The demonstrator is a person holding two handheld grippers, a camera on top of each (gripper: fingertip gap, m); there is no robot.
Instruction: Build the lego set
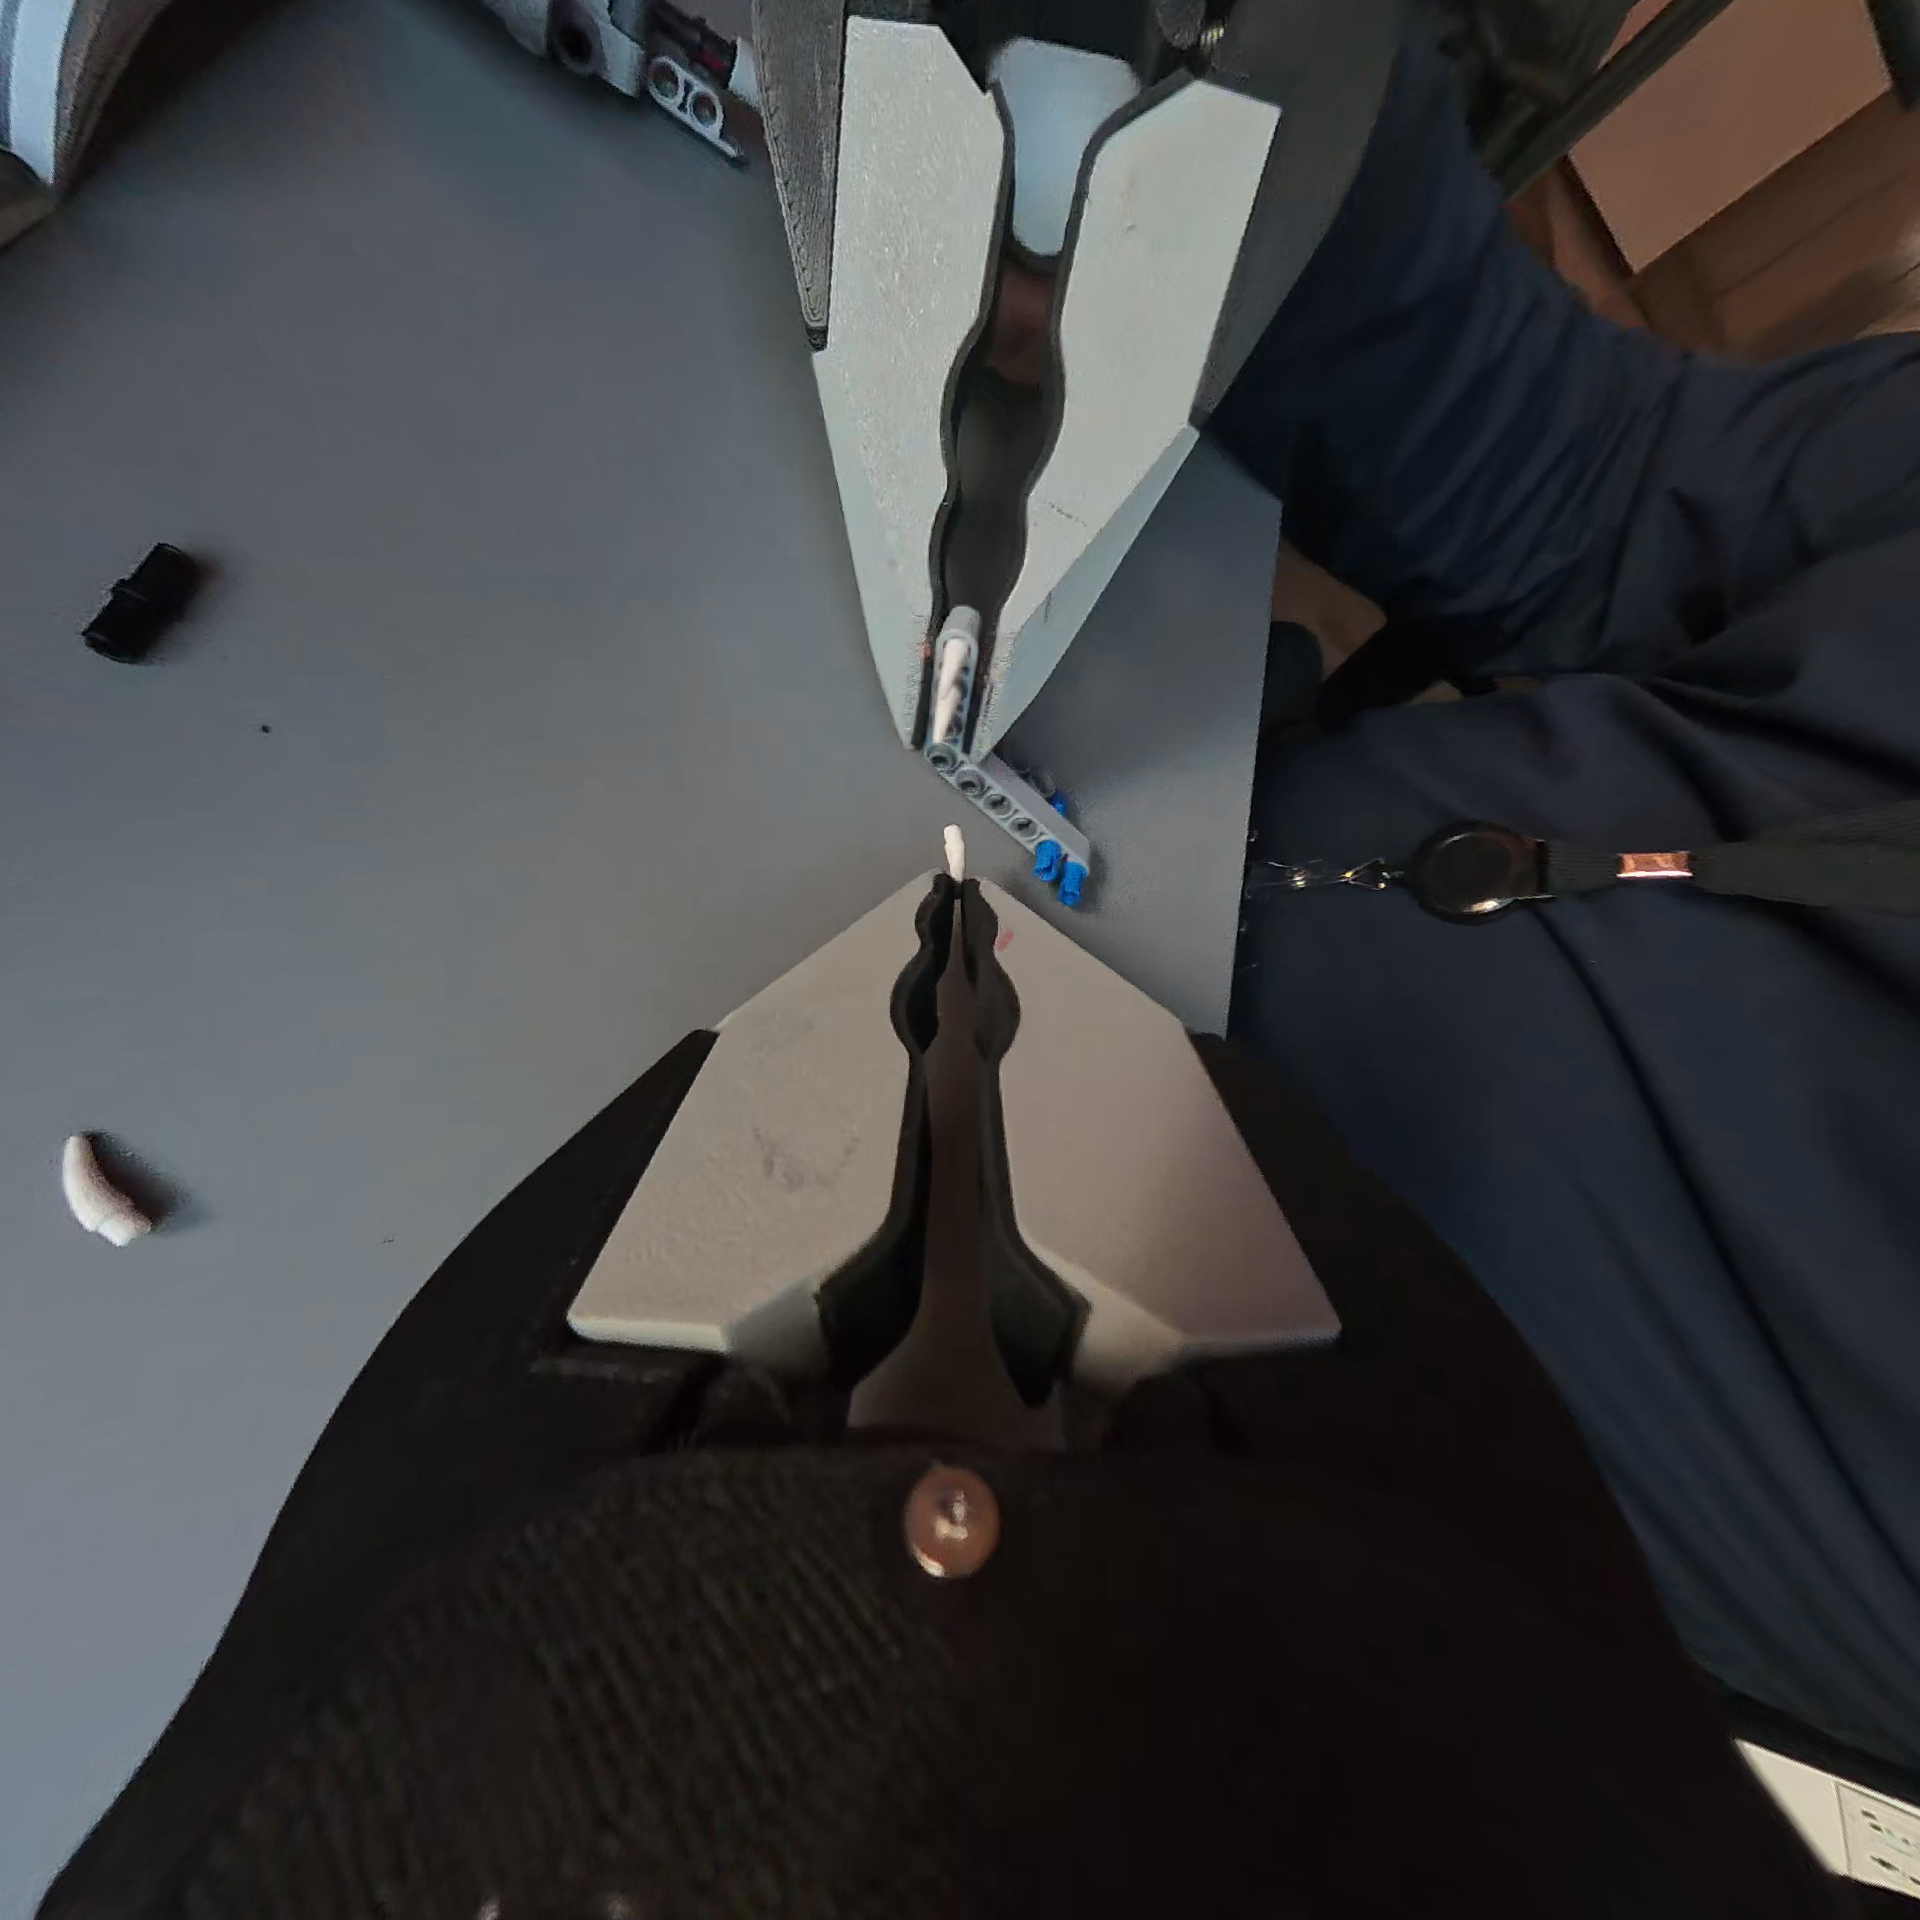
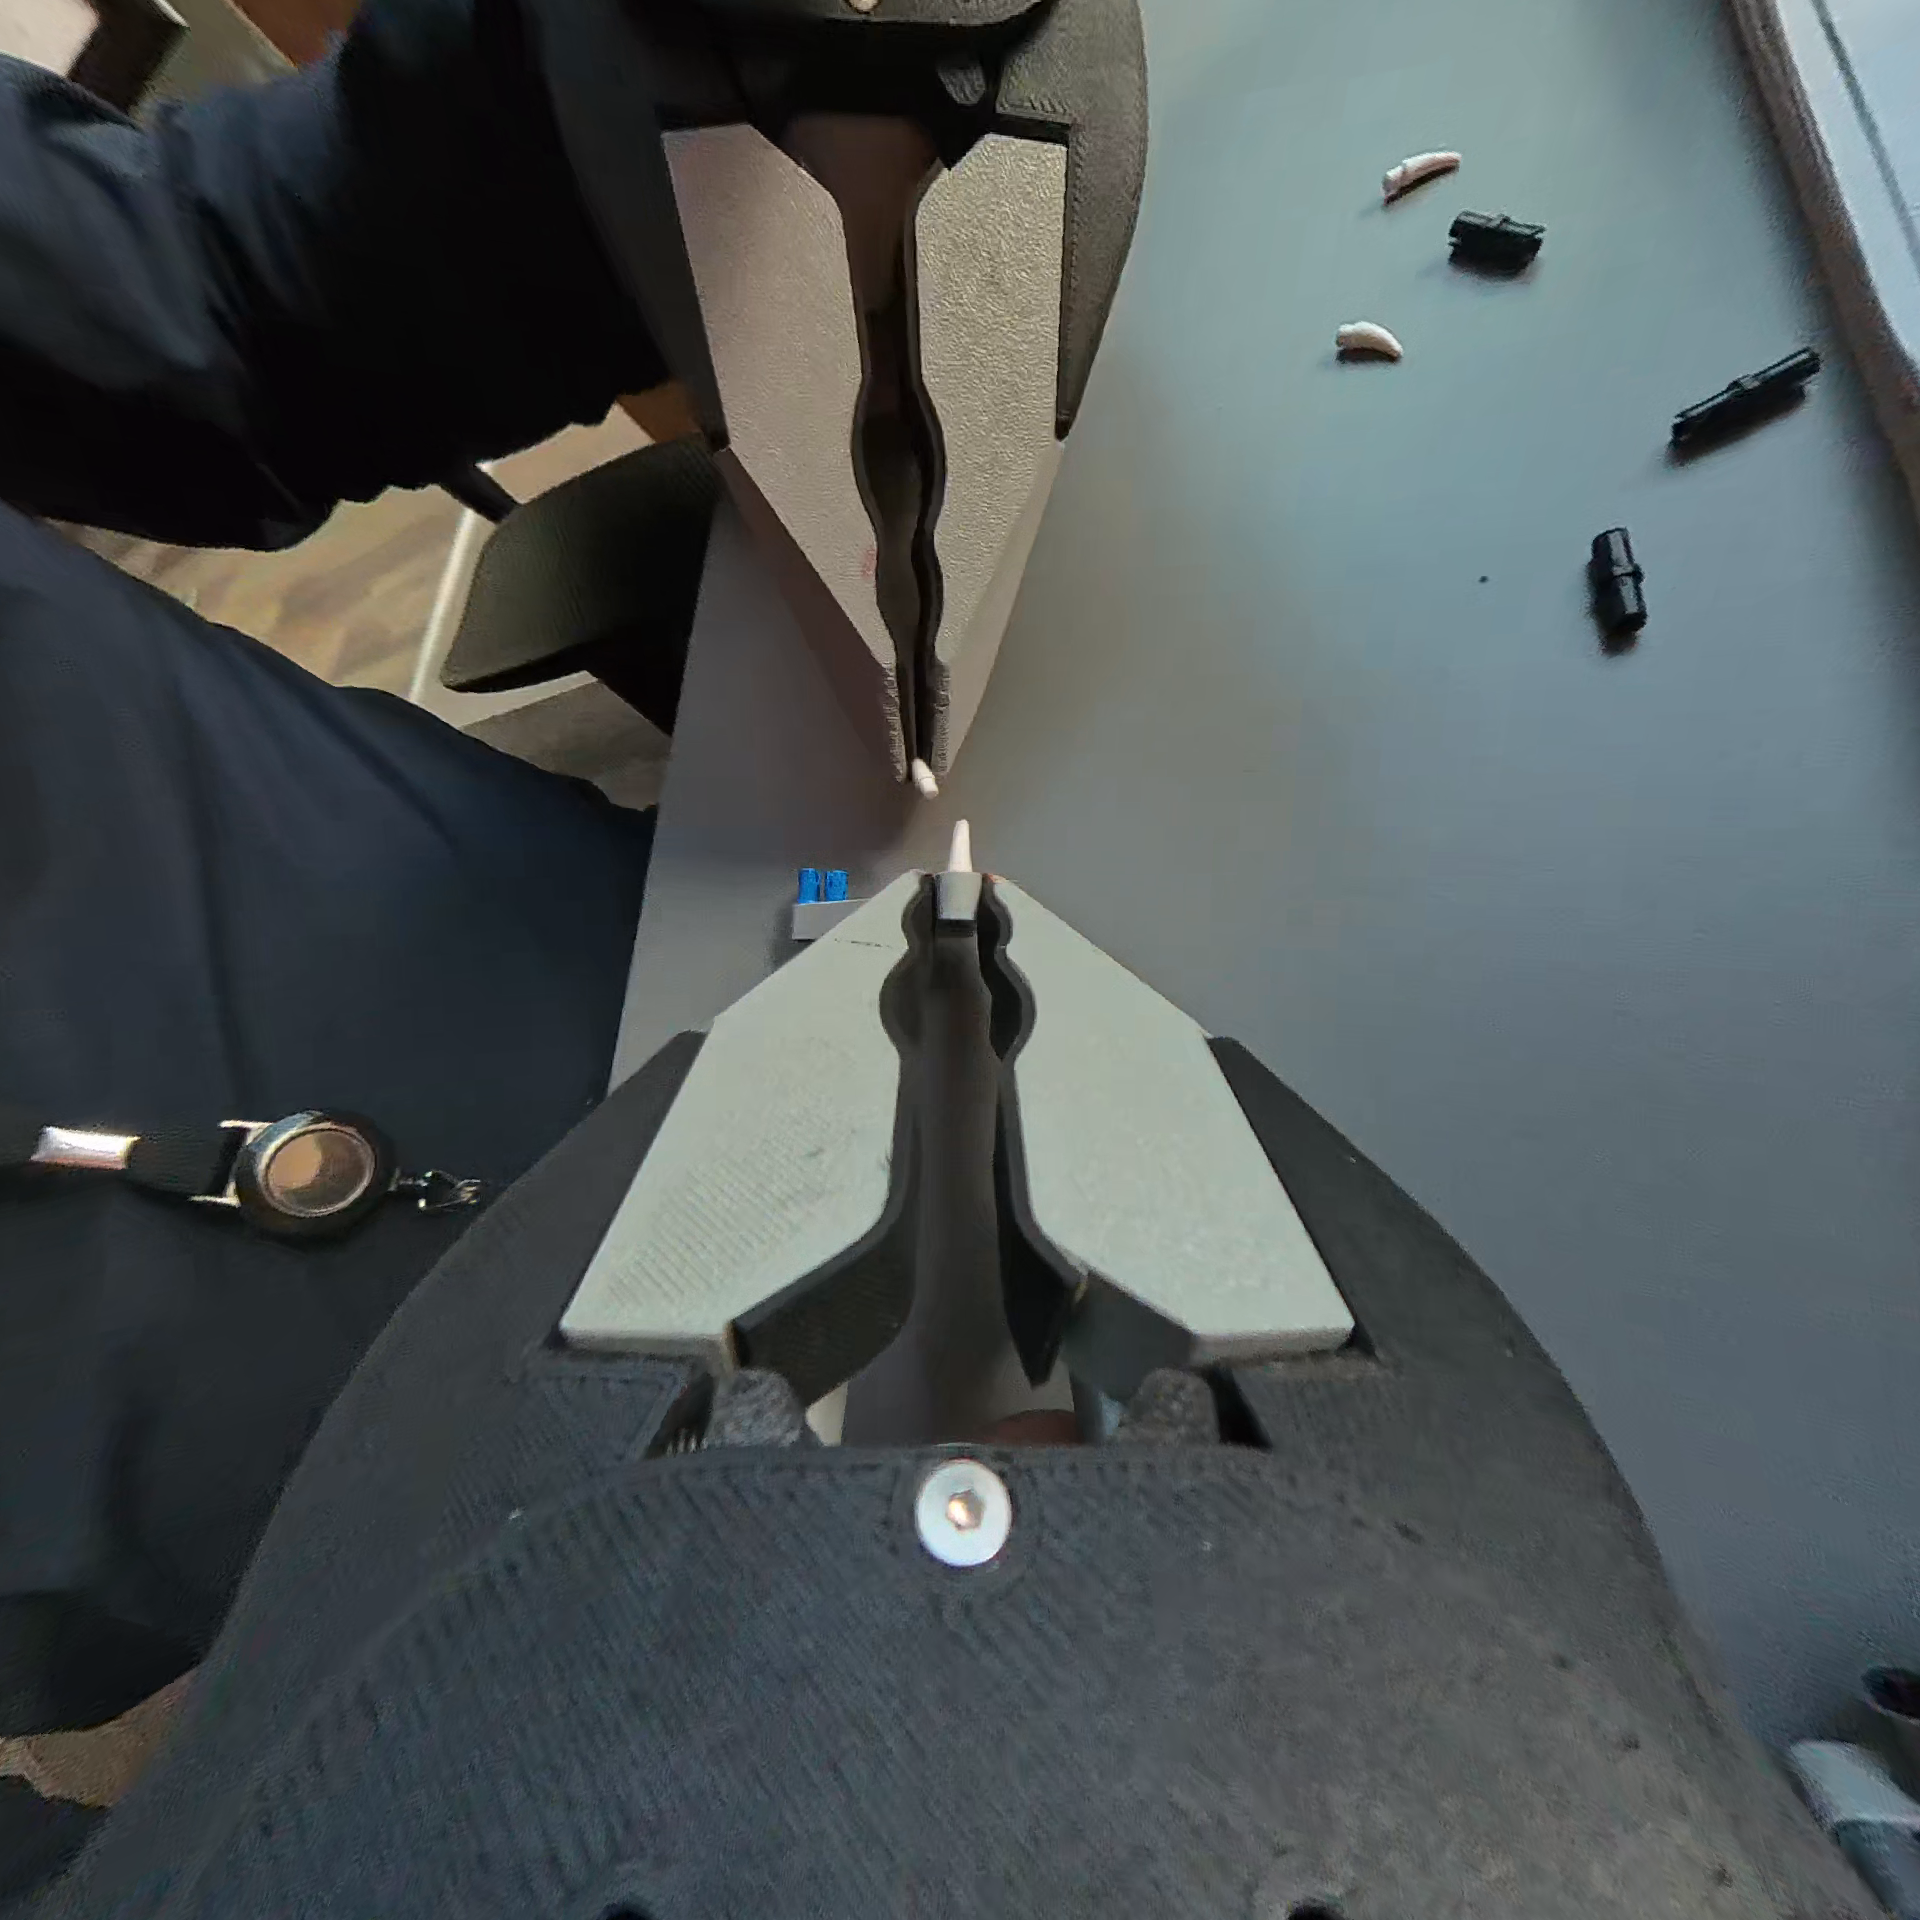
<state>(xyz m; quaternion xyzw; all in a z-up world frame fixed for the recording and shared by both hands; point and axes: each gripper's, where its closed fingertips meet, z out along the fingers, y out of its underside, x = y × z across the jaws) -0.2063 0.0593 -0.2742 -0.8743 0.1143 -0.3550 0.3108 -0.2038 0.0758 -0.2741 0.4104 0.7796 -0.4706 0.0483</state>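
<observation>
My left gripper (image 1: pixel 954 885) is shut on a small white tooth piece (image 1: pixel 953 850) whose tip sticks out past the fingertips. My right gripper (image 2: pixel 956 888) faces it tip to tip and is shut on a grey L-shaped beam (image 1: pixel 1003 805) with blue pins (image 1: pixel 1055 868) at its far end. A white tooth (image 2: pixel 960 844) stands out of the beam's gripped end. In the right wrist view the left gripper (image 2: pixel 920 764) comes down from above and its tooth (image 2: pixel 923 777) sits a small gap from the beam's tooth. Both hover over the grey table (image 1: pixel 416 831) near its edge.
Loose on the table are white teeth (image 2: pixel 1420 171) (image 2: pixel 1368 340) and black connectors (image 2: pixel 1494 241) (image 2: pixel 1745 397) (image 2: pixel 1618 592). The left wrist view shows one black connector (image 1: pixel 140 603) and one tooth (image 1: pixel 102 1190). A person in dark clothes with a badge reel (image 1: pixel 1475 871) sits at the table edge. Left tips and right tips are each some 11 centimeters from the black connector (image 1: pixel 140 603). It turns up in the right wrist view (image 2: pixel 1620 560) as well.
</observation>
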